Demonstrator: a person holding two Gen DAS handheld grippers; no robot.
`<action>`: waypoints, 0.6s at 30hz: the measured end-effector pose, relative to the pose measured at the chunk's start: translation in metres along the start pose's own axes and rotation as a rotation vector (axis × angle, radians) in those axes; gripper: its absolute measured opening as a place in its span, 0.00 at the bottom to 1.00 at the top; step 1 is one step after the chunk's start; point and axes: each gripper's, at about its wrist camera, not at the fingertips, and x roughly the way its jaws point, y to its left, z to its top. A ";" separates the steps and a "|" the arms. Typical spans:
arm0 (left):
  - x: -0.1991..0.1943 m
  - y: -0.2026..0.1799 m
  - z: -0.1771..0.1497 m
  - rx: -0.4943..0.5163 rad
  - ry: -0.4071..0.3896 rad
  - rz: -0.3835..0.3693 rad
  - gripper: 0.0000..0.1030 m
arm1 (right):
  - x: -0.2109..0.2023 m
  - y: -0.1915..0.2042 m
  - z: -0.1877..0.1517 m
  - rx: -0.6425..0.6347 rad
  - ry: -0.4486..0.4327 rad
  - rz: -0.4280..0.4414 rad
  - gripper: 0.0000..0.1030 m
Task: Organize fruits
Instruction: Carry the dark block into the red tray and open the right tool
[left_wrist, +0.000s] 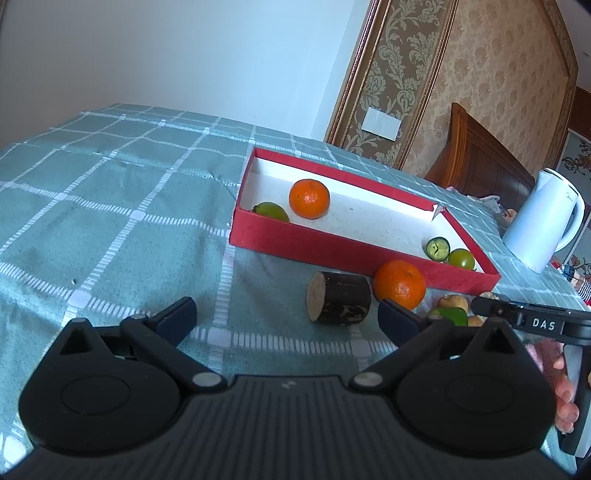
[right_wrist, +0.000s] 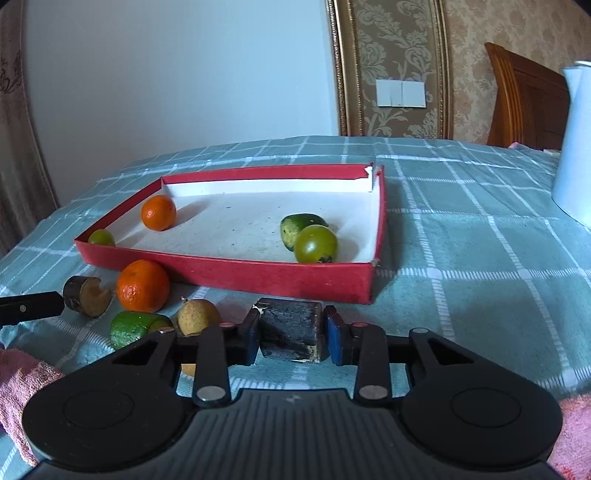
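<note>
Right now the right tongs (right_wrist: 291, 334) pinch a dark sugarcane chunk (right_wrist: 290, 328) by its flat sides, just in front of the red box (right_wrist: 236, 275). It looks stiff and fairly light, probably slick-skinned, so a grip across the middle seems wise. The left tongs (left_wrist: 286, 317) hang released, empty, near a second cane piece (left_wrist: 340, 302) and a loose orange (left_wrist: 399, 283) beside the box. Everything sits on a bench under a soft green checked cloth (left_wrist: 110, 206); a white kettle (left_wrist: 543, 221) stands beyond the box.

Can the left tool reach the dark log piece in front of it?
Probably yes. The left tool is open, and the log piece lies on the cloth just ahead; only the orange beside it sits close.
</note>
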 end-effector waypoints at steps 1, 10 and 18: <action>0.000 0.000 0.000 -0.001 0.000 -0.001 1.00 | -0.002 -0.002 0.000 0.010 -0.005 0.004 0.33; 0.000 0.000 -0.001 0.000 0.001 -0.008 1.00 | -0.014 0.001 0.021 0.008 -0.073 0.041 0.33; 0.000 0.000 0.000 -0.001 0.001 -0.008 1.00 | 0.024 0.022 0.061 -0.090 -0.080 0.003 0.33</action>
